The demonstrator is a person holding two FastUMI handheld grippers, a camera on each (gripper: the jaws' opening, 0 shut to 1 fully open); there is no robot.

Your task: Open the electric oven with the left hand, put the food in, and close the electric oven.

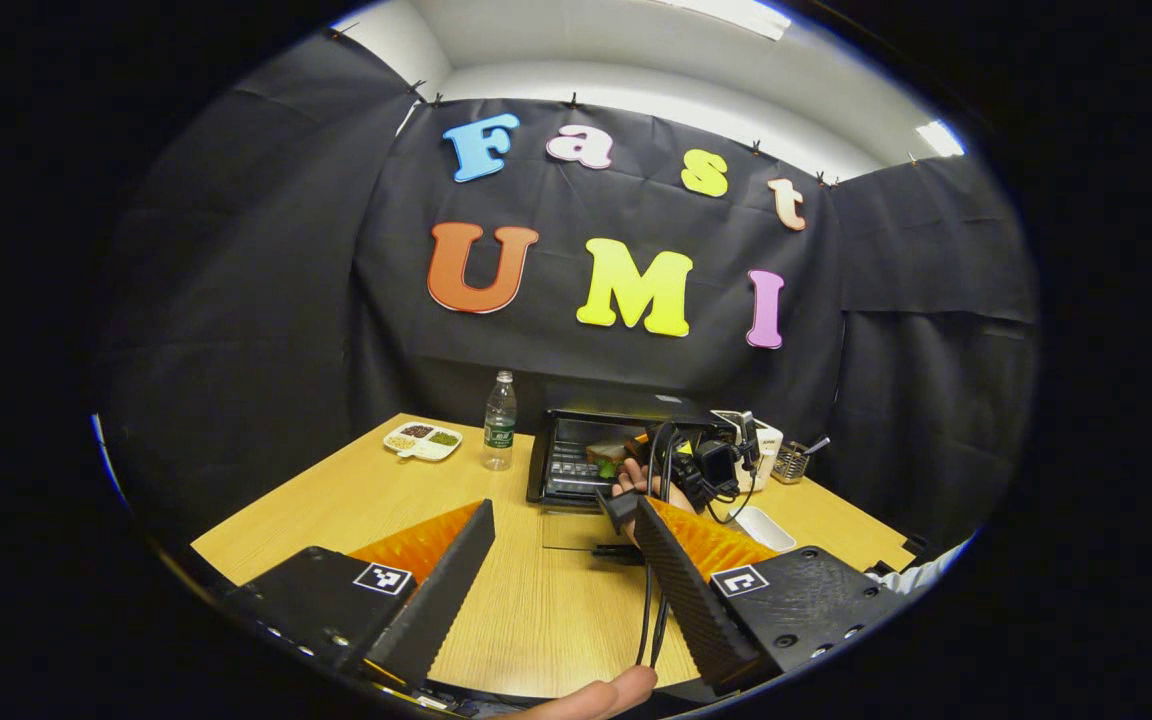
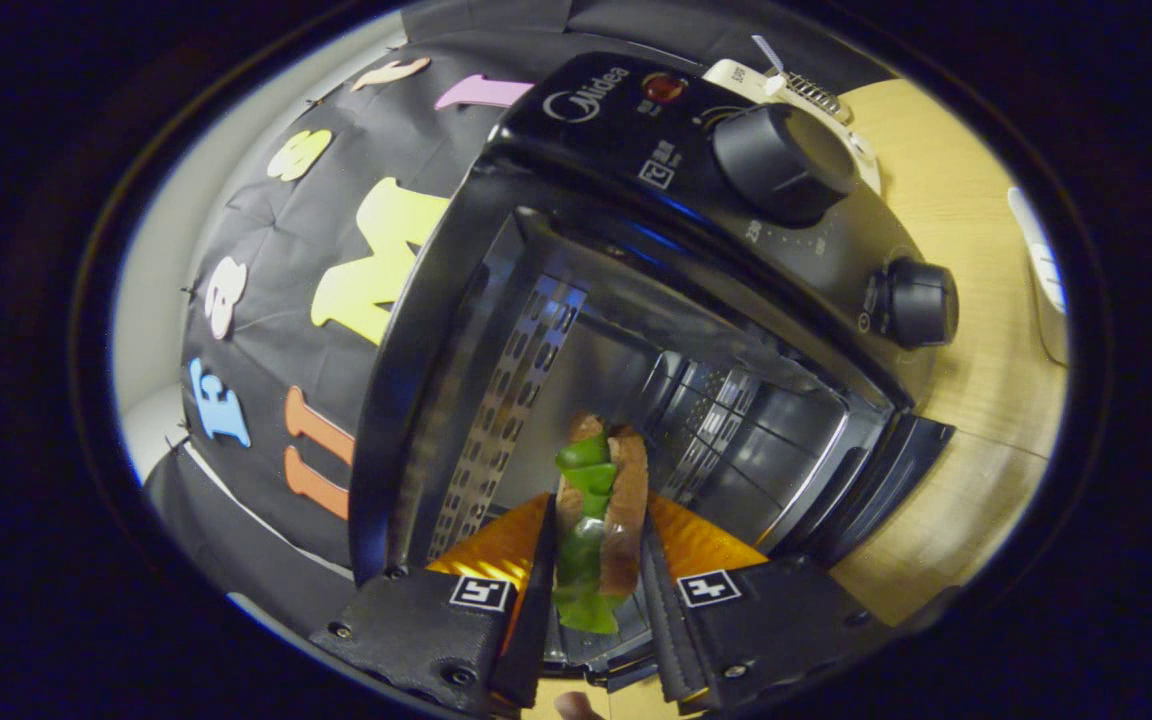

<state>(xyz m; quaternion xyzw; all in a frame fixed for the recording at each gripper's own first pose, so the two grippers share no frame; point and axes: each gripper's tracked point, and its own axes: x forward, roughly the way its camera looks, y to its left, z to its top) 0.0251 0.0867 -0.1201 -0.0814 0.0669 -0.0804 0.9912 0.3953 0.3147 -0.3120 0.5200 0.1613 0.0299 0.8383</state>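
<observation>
The black electric oven [image 1: 576, 440] stands at the back of the wooden table [image 1: 336, 510], its glass door [image 1: 574, 525] folded down flat. My left gripper [image 1: 563, 512] hovers open over the table well in front of it, nothing between its fingers. In the right gripper view, which is turned sideways, my right gripper [image 2: 596, 520] is shut on a sandwich [image 2: 626, 490] of brown bread with green lettuce. It holds the sandwich at the mouth of the oven [image 2: 636, 120], in front of the metal cavity. From the left gripper view, the right gripper [image 1: 626, 460] and its hand [image 1: 641, 482] reach over the open door.
A water bottle [image 1: 500, 420] and a white divided dish [image 1: 423, 440] of grains stand left of the oven. A utensil holder [image 1: 791, 462] and a white tray [image 1: 766, 525] lie to its right. Two knobs [image 2: 781, 150] sit on the oven's control panel. Cables [image 1: 651, 610] hang beside my left gripper's finger.
</observation>
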